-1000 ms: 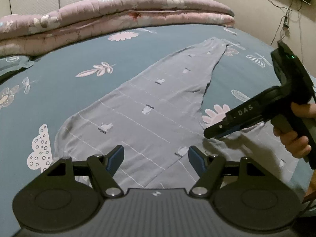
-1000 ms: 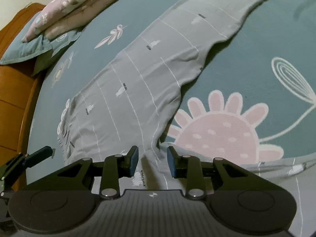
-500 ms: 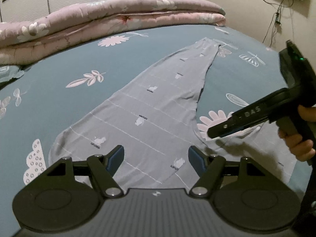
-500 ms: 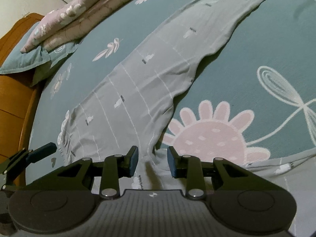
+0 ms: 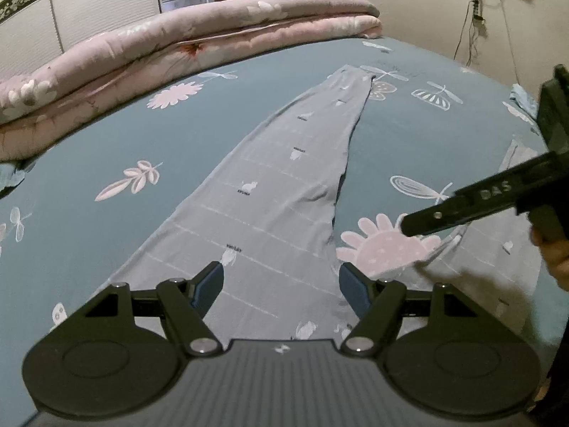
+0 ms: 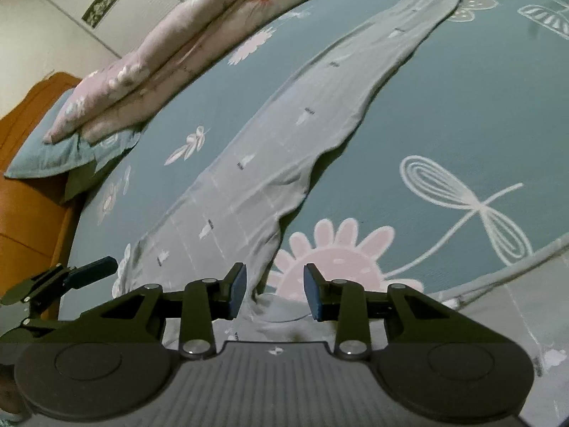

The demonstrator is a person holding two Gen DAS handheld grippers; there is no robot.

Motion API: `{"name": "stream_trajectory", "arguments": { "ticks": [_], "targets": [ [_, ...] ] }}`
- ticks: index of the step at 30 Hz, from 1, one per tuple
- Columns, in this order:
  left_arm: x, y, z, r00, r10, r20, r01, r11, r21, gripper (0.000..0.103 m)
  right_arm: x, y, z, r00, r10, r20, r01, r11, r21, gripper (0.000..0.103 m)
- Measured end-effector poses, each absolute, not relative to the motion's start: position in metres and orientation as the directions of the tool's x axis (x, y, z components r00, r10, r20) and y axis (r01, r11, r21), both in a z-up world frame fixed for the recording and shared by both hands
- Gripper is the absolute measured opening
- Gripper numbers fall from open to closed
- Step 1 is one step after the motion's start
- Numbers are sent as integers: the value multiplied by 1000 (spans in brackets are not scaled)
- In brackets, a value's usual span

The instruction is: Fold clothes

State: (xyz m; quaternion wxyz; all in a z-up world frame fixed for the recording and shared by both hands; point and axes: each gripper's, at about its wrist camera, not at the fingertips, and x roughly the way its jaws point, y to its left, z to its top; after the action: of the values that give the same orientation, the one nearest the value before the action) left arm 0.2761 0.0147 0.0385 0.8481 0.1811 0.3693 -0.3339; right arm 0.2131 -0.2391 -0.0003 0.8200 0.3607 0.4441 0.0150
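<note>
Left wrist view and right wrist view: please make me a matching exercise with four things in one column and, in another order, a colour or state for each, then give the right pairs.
Things:
1. grey trousers
2. folded quilt
3. bed sheet
4. left gripper

Colour or state:
A. teal with a flower print
B. open, nothing between the fingers
C. pink, stacked along the far side of the bed
D. spread flat, one leg stretched away from the camera

Pairs: 1-D, 2-C, 3-A, 4-B

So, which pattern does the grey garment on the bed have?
The garment is light grey with thin white grid lines and small white-and-dark motifs; the left wrist view shows it best.
</note>
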Motion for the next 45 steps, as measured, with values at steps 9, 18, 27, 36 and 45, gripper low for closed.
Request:
{"name": "stream_trajectory", "arguments": {
  "ticks": [9, 18, 27, 36, 45],
  "targets": [
    [268, -13, 37, 539, -373, -755, 660, 744, 104, 72, 205, -275, -4, 636, 348, -688, 293, 716, 634, 43],
    [273, -33, 6, 520, -295, -801, 605, 790, 102, 72, 218, -260, -26, 511, 508, -693, 103, 764, 637, 34],
    [271, -43, -16, 495, -267, -827, 589, 803, 94, 72, 215, -261, -48, 464, 484, -742, 125, 794, 596, 25],
    [286, -51, -45, 467, -242, -851, 574, 814, 84, 72, 197, -293, -25, 535, 368, -760, 184, 827, 531, 34],
    [274, -50, -20, 503, -284, -816, 571, 819, 67, 73, 202, -291, -29, 541, 385, -747, 160, 826, 541, 35]
  ]
}}
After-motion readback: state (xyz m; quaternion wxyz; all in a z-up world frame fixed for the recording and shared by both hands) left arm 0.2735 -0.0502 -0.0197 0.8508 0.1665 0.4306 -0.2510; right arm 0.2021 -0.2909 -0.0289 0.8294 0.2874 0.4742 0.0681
